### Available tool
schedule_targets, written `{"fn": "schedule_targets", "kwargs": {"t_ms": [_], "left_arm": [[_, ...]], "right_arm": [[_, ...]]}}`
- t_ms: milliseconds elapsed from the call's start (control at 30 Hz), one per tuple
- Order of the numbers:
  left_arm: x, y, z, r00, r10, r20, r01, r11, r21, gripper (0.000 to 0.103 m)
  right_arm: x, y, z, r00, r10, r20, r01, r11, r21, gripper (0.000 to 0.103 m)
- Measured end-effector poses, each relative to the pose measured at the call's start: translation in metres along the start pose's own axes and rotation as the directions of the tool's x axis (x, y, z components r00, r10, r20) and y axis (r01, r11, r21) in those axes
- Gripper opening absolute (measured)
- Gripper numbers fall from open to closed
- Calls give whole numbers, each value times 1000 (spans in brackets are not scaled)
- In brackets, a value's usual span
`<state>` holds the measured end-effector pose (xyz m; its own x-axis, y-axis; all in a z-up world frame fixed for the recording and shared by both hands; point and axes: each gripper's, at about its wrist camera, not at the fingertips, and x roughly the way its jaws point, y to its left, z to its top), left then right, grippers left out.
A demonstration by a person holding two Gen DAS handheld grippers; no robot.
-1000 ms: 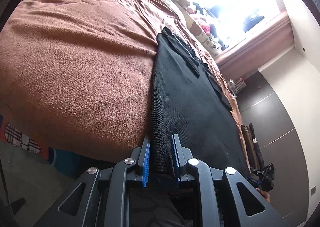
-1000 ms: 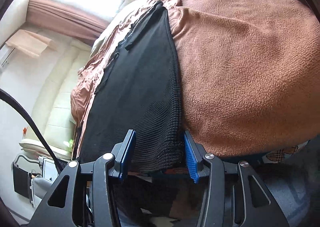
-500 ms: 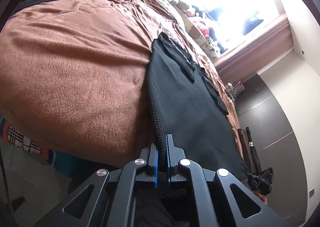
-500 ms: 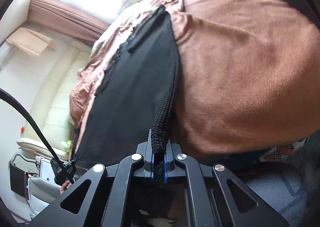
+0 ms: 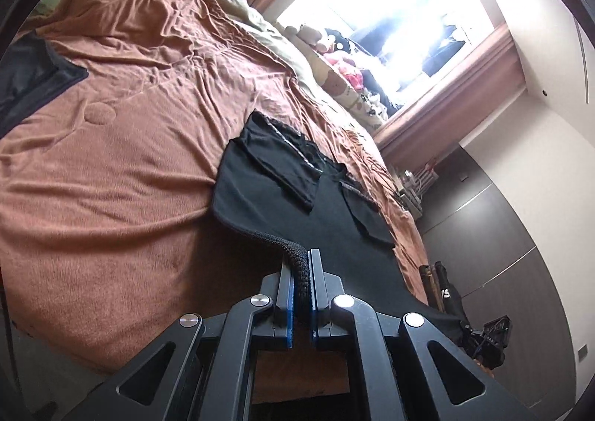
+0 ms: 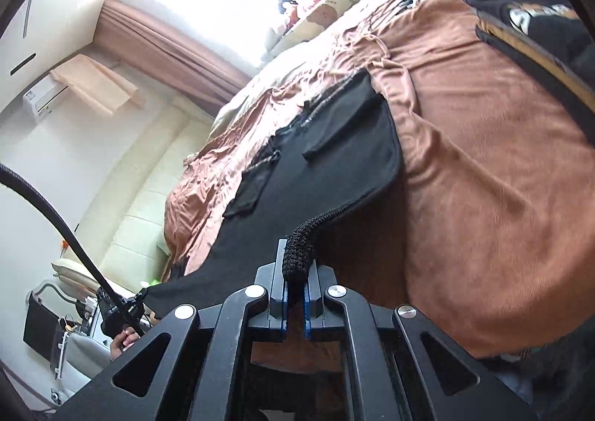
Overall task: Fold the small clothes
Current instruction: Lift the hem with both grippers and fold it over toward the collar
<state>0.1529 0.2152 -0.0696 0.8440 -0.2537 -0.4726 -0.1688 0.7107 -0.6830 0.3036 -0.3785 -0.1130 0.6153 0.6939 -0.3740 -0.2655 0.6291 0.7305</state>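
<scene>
A black garment [image 5: 282, 198] with a ribbed knit hem lies spread on a brown blanket [image 5: 111, 168]; its sleeves are folded in over the body. My left gripper [image 5: 302, 272] is shut on the hem at one near corner and holds it lifted off the bed. In the right wrist view the same garment [image 6: 334, 161] stretches away from me, and my right gripper [image 6: 295, 272] is shut on the hem at the other near corner, also raised. The far end of the garment still rests on the blanket [image 6: 483, 161].
Pillows and stuffed toys [image 5: 346, 75] line the bed's far side under a bright window. Another dark garment [image 5: 29, 75] lies at the left of the bed, and a dark printed garment [image 6: 535, 19] at the right. Dark wardrobe doors [image 5: 502, 235] stand beyond the bed.
Both grippers closed on the ribbed hem, then lifted it up off the bed. The near part of the garment now hangs raised between them.
</scene>
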Motion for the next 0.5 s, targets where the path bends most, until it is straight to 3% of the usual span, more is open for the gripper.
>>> {"fn": "schedule_targets", "kwargs": {"t_ms": [267,500], "left_arm": [[11,-23,51,998,-5,56,5,1000,-3,6],[25,-49,93,996,33,78,-36,999,37,6]], "right_arm": [[6,21,37,997,-47,58,46,999,24,2],[22,45,79,996,-47,73,48,999,-12,2]]}}
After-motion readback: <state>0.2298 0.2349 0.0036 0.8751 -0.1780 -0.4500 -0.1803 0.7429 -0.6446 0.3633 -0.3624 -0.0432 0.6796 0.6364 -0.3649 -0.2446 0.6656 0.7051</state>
